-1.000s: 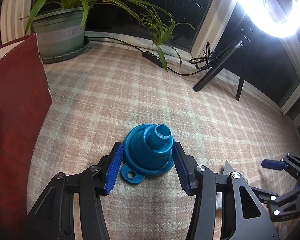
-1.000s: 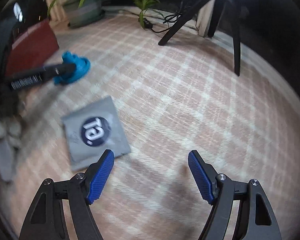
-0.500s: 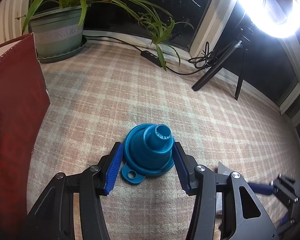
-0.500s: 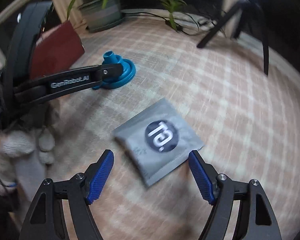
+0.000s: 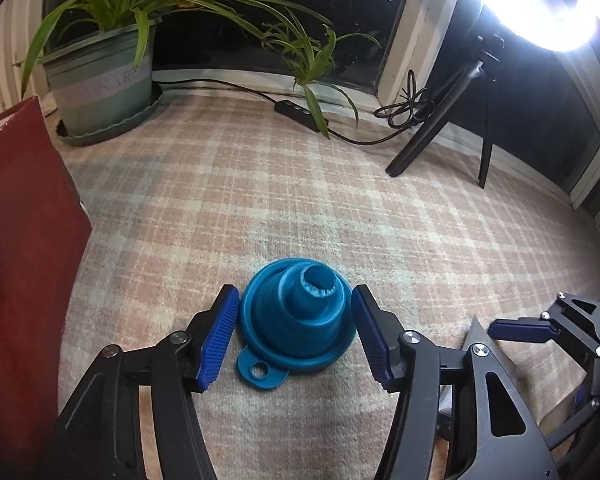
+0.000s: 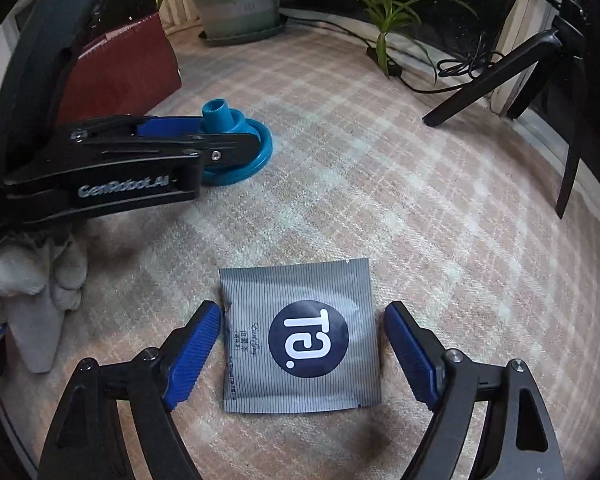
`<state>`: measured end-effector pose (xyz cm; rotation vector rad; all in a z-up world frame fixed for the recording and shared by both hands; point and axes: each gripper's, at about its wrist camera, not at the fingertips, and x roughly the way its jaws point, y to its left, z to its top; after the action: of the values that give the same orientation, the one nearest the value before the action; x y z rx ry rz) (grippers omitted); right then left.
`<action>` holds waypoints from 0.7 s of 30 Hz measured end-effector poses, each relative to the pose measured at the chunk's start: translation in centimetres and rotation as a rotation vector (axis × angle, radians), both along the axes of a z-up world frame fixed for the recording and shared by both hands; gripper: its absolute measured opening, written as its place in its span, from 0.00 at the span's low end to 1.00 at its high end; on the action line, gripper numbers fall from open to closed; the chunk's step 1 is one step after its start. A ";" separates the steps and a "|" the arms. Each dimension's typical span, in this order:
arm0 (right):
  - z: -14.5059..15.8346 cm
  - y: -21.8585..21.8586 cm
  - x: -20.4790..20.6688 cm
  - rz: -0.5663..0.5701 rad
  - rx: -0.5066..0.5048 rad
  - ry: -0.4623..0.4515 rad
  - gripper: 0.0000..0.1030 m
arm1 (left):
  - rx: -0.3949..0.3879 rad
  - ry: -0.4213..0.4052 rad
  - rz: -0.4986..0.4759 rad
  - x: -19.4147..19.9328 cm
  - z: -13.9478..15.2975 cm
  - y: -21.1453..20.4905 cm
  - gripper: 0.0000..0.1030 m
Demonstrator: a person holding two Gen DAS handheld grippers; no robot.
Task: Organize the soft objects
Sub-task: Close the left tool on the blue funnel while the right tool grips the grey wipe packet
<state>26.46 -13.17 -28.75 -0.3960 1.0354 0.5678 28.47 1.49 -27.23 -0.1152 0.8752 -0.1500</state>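
Blue pads on the left gripper [image 5: 292,340] sit spread on either side of the funnel [image 5: 298,328], close to its rim but not really squeezing, so it's released and just bracketing it. The funnel rests wide end down on the plaid cloth [image 5: 260,184], spout up, tab pointing back at the camera. Same deal on the other side: the right gripper [image 6: 302,356] is spread wide with the grey sachet [image 6: 300,336] lying flat between its fingers, left pad about touching the edge, right pad just beside it, nothing clamped. So progress-wise, pretty much nothing is sorted yet; both items are on the cloth and neither is lifted. The red box [image 5: 16,280] off to the left looks like the likely drop spot, though that's a guess. Both grabs and both placements look left to do.
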 end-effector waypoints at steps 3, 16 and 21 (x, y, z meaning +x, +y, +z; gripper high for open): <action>0.0 -0.1 -0.4 0.000 0.011 -0.019 0.78 | 0.016 -0.001 0.001 0.2 -0.1 -0.1 0.56; 0.6 -0.8 -0.8 -0.004 0.045 -0.026 0.64 | 0.004 -0.010 0.000 0.1 0.0 0.1 0.45; 0.7 -1.0 -0.5 -0.008 0.064 -0.005 0.63 | -0.002 -0.020 0.000 -0.1 0.2 0.2 0.45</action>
<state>25.94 -14.18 -28.03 -0.3367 1.0114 0.5913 28.41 1.68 -27.07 -0.1155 0.8556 -0.1521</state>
